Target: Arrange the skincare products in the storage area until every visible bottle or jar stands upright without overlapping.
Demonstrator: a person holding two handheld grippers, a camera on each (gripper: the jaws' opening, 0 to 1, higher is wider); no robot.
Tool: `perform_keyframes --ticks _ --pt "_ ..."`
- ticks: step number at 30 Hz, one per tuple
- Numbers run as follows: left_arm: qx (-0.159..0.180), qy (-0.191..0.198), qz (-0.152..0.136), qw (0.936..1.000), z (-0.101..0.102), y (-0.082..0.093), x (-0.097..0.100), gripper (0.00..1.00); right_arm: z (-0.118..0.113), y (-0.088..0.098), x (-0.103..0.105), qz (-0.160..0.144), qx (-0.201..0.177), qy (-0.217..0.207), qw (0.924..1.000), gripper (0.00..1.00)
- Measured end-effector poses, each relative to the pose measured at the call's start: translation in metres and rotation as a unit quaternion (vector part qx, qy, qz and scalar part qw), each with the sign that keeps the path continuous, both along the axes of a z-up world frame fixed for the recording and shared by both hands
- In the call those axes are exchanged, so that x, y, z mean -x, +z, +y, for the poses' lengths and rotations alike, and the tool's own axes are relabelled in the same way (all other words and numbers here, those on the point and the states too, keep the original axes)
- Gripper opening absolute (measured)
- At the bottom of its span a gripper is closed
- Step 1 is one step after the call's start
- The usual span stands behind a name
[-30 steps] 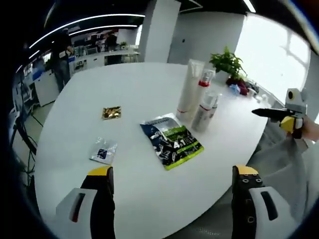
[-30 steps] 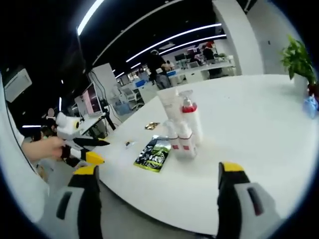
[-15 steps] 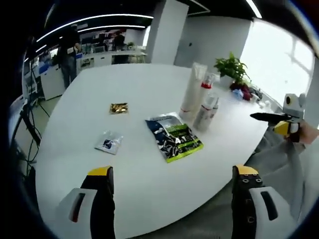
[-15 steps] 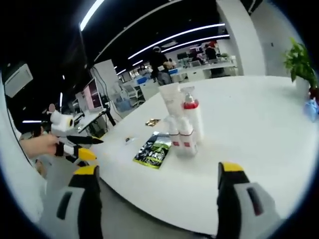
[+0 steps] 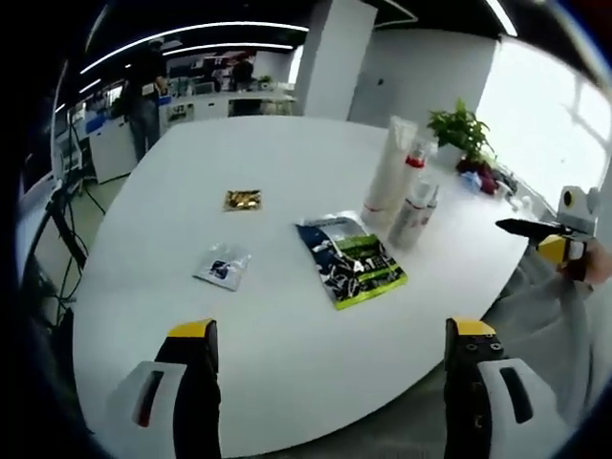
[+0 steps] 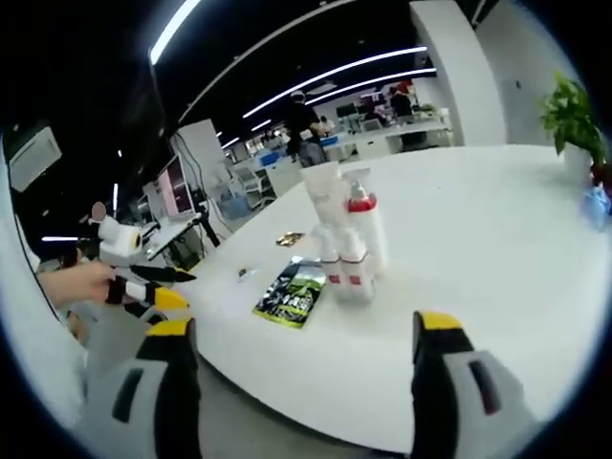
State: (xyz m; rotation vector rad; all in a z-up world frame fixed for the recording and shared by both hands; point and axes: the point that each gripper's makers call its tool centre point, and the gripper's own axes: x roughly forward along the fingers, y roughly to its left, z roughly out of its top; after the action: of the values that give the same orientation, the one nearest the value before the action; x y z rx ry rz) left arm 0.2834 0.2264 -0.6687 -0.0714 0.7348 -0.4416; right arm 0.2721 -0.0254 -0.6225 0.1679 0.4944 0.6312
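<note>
Table (image 5: 287,182) white and round, open office, bottles (image 6: 349,239) upright

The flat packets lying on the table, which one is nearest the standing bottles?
The big dark blue and green pouch. It lies right beside the cluster of white bottles, while the small clear sachet and the little gold packet lie farther off on the white table.

A large round white table (image 5: 287,172) is set in an open-plan office. A dark ceiling is crossed by long curved light strips (image 6: 330,72). A broad white pillar (image 5: 330,53) is seen beyond the table, and bright daylight is admitted through a window (image 5: 545,105). A potted green plant (image 5: 459,129) is placed at the table's far edge. Desks (image 6: 382,139) are ranged in the background, where people are standing.
</note>
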Motion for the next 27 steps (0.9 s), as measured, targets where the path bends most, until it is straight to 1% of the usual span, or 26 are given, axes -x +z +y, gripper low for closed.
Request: perform_keyframes --ticks 6,16,20,22,27 --pt "-0.021 0.003 0.002 0.9998 0.012 -0.006 -0.015 0.96 0.002 -0.003 0.001 0.001 0.011 0.008 0.9999 0.92" --pt "-0.060 -0.003 0.016 0.9980 0.029 -0.024 -0.046 0.96 -0.001 -0.004 -0.001 0.007 0.006 -0.002 1.0000 0.93" --pt "-0.087 -0.013 0.026 0.9958 0.038 -0.033 -0.058 0.95 -0.001 -0.005 -0.002 0.009 0.004 -0.003 0.9999 0.93" --pt "-0.103 -0.020 0.038 0.9938 0.043 -0.040 -0.062 0.95 -0.001 -0.006 -0.002 0.013 0.004 -0.003 0.9999 0.93" --pt "-0.123 -0.029 0.051 0.9906 0.050 -0.051 -0.077 0.94 -0.002 -0.008 -0.003 0.015 0.008 -0.006 0.9998 0.92"
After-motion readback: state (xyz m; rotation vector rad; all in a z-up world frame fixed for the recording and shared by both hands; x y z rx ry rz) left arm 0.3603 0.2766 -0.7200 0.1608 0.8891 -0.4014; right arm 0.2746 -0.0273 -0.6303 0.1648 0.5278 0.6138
